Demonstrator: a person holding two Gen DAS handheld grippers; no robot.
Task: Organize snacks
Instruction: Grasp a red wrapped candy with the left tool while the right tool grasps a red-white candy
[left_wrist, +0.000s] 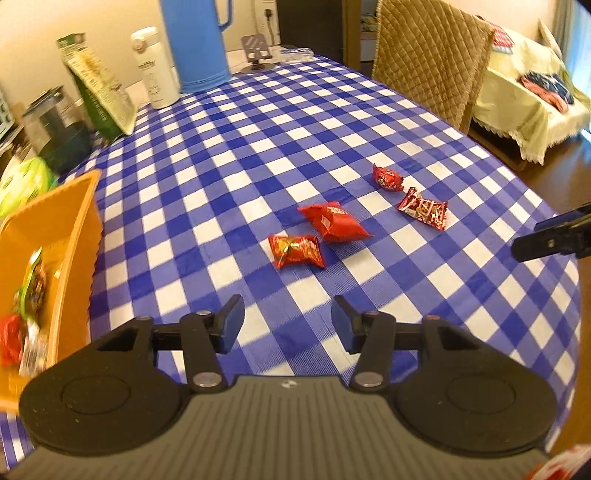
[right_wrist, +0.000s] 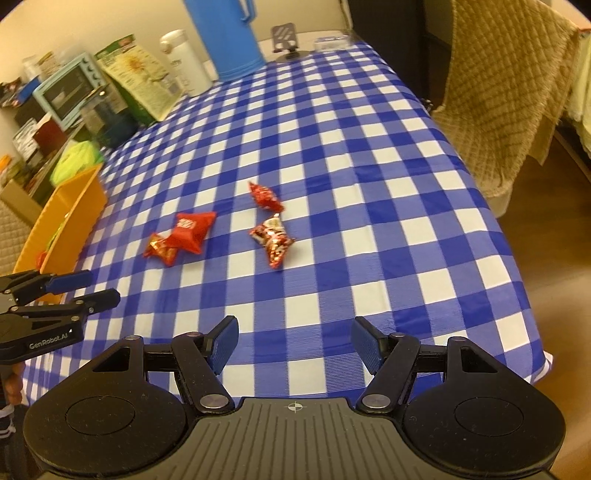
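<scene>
So far a few snacks lie in the orange bin (left_wrist: 74, 221) at nine o'clock, while four red packets (left_wrist: 334, 223) wait on the checked cloth (left_wrist: 229, 155) at twelve. The left gripper (left_wrist: 288, 326) and right gripper (right_wrist: 291, 345) both gape wide, holding nothing.

Only clean read: "GenRobot.AI" in white on the black body of the left gripper (right_wrist: 79, 291), seen at the left edge of the right wrist view. The plain red snack packet (left_wrist: 332, 222) has white print and a small white label, and the white bottle (left_wrist: 157, 70) by the table's far left edge carries a line of dark lettering, but both are too blurred to read. Green box (left_wrist: 98, 85) next to the bottle is printed all over, nothing legible; same for the other red wrappers.
</scene>
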